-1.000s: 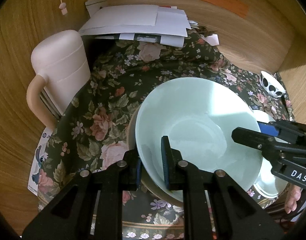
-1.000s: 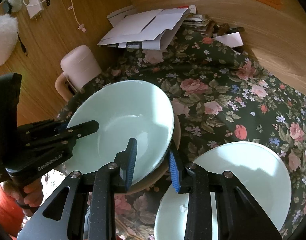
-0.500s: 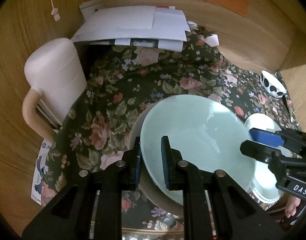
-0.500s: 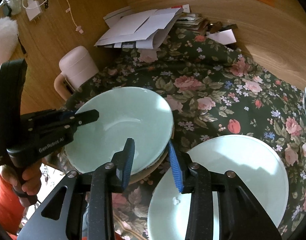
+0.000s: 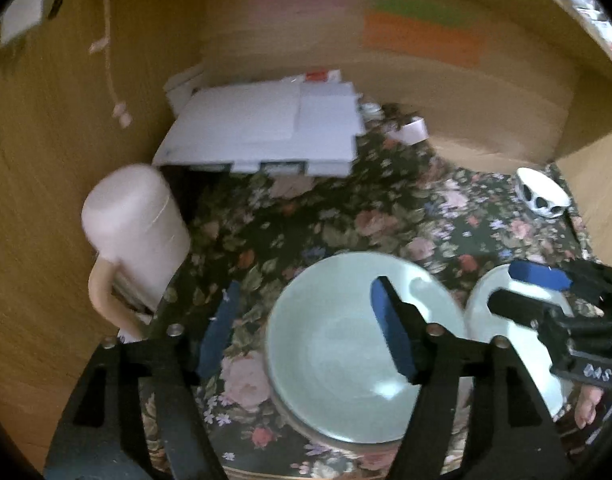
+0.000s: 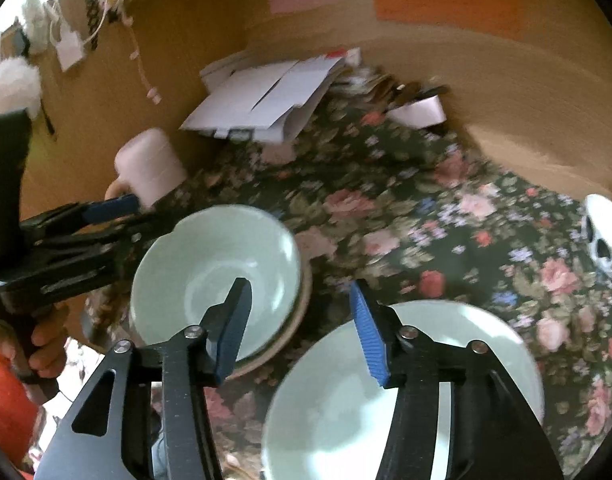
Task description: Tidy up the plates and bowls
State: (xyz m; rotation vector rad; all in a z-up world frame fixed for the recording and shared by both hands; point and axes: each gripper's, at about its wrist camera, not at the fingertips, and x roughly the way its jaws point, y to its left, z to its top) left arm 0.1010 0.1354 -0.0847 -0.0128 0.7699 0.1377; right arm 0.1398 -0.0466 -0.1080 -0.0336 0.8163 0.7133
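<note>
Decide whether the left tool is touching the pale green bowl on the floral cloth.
Apart. In the left wrist view the left tool is opening, its blue pads spread clear of the pale green bowl, whose rim sits free between them, lower down.

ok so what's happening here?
A person with two handheld tools is sorting dishes on a floral tablecloth. The pale green bowl sits nested on a tan dish, no longer gripped: the left tool and right tool are both opening, nothing pinched. A pale green plate lies beside it.
</note>
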